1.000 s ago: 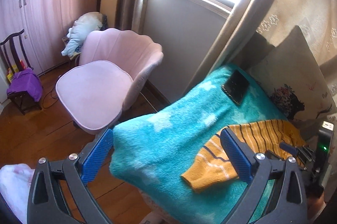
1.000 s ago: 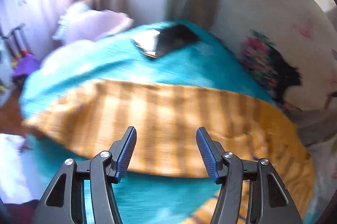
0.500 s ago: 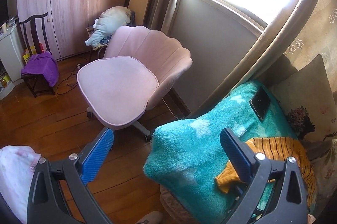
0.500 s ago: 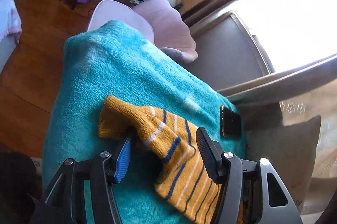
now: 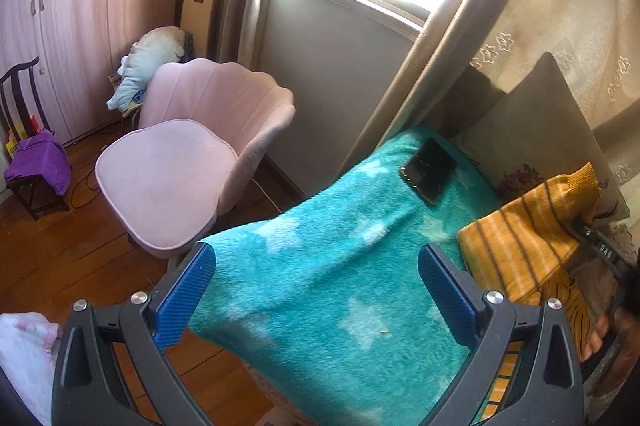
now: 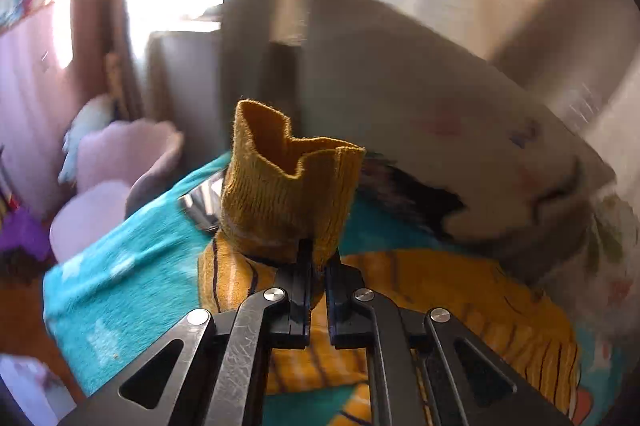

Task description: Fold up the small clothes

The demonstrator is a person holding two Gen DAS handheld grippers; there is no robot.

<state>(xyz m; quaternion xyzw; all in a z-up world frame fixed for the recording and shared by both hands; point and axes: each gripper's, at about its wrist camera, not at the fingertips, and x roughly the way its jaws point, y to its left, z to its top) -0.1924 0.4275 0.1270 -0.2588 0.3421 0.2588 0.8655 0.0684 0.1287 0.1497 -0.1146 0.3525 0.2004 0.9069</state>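
Observation:
A mustard sweater with dark and white stripes point(image 5: 520, 246) lies at the right end of a teal star-patterned blanket point(image 5: 320, 258). My right gripper point(image 6: 318, 258) is shut on the sweater's ribbed sleeve cuff point(image 6: 288, 185), which stands up above the jaws, lifted off the sweater's body point(image 6: 440, 298). In the left wrist view that sleeve is raised towards the cushion, with the right gripper point(image 5: 596, 246) dark at the frame's right edge. My left gripper point(image 5: 316, 294) hangs open over the blanket's near part, with nothing between its blue pads point(image 5: 184, 298).
A black phone point(image 5: 428, 175) lies on the blanket's far end. A grey printed cushion point(image 5: 552, 129) leans against the curtain behind the sweater. A pink shell chair point(image 5: 188, 161) stands left of the blanket on the wooden floor. A dark chair with purple cloth point(image 5: 36, 161) is far left.
The right gripper has shut on the sleeve cuff and lifted it up and over towards the cushion. The left gripper's view swung back over the blanket.

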